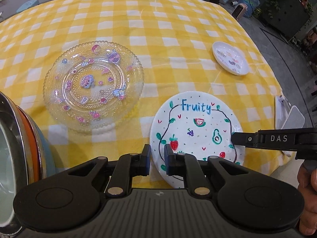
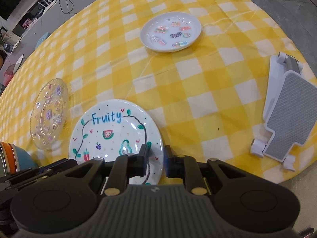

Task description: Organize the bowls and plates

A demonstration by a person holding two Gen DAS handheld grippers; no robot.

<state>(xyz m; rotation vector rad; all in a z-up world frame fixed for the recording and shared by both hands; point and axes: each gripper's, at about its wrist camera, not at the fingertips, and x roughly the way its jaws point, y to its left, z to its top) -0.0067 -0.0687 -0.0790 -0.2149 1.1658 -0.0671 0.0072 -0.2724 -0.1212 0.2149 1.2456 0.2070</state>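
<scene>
A white plate lettered "Fruity" lies near the table's front edge, also in the right wrist view. My left gripper straddles its left rim, jaws narrowly apart. My right gripper straddles its right rim with a small gap; its finger shows in the left wrist view. Whether either pair presses the rim, I cannot tell. A clear glass plate with stickers lies to the left. A small white sticker plate lies far right. Stacked bowls stand at the left edge.
The yellow checked tablecloth covers the table. A white and grey phone stand lies at the right edge of the table. Plants and boxes stand on the floor beyond the table's far right.
</scene>
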